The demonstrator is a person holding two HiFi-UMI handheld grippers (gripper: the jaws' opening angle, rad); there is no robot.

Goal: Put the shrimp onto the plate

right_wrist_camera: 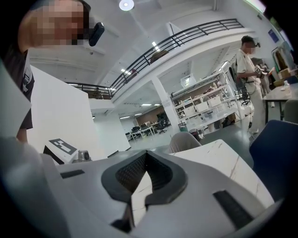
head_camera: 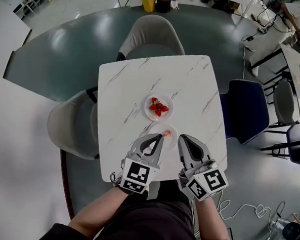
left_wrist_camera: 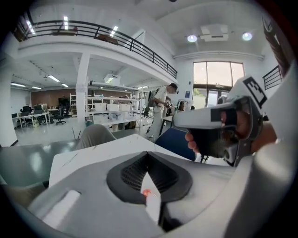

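On the white marble table (head_camera: 137, 80), a small pink-orange shrimp (head_camera: 167, 134) is at the tips of my left gripper (head_camera: 160, 137), over the near white plate (head_camera: 172, 139). The left jaws are closed, and the left gripper view shows only an orange speck of the shrimp (left_wrist_camera: 146, 192) pinched where the pads meet. My right gripper (head_camera: 181, 139) hovers just right of that plate, shut with nothing in it; its closed jaws (right_wrist_camera: 145, 187) show only table through the slit. A second plate (head_camera: 167, 99) farther back holds several red pieces (head_camera: 158, 108).
A grey chair (head_camera: 150, 36) stands at the table's far side, another (head_camera: 71, 125) on the left, and a blue chair (head_camera: 247, 110) on the right. In the left gripper view, the right gripper and the hand holding it (left_wrist_camera: 219, 132) are close by. A person (right_wrist_camera: 249, 79) stands far off.
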